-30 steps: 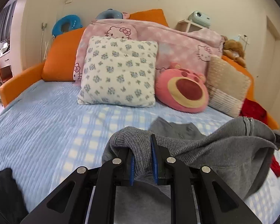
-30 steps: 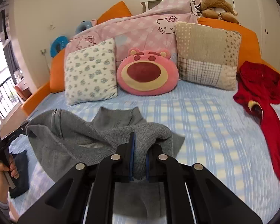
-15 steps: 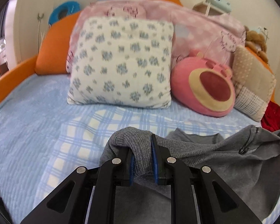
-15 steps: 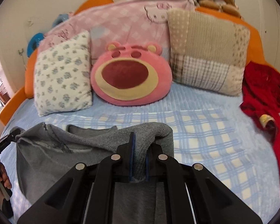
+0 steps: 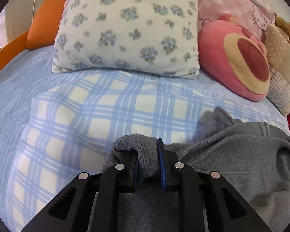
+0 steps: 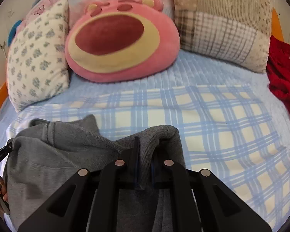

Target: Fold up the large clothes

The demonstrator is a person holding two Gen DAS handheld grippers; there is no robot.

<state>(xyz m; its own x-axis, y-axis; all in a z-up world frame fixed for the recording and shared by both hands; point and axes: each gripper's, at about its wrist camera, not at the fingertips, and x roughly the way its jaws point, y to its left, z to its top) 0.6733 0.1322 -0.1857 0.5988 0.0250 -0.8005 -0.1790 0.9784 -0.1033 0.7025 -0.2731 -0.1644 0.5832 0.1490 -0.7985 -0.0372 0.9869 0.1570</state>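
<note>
Left wrist view has the left gripper [image 5: 147,155] clamped on a bunched ribbed edge of the grey sweatshirt [image 5: 241,154], whose body stretches away to that gripper's right, toward the right gripper [image 6: 145,158], which pinches another fold of the same ribbed edge. The garment's long axis runs crosswise between the two grippers, sagging in the middle, with a zip seam [image 6: 48,133] showing near its far left end in the right wrist view. It hangs low over the blue plaid blanket [image 5: 106,116], though whether it touches cannot be told. Ahead of the left gripper stands a floral pillow [image 5: 129,25]; ahead of the right one sits a pink bear cushion [image 6: 121,38], flanked on its right by a beige patchwork pillow [image 6: 222,25]. A red garment [image 6: 284,67] lies far right of the right gripper, well apart from the sweatshirt.
</note>
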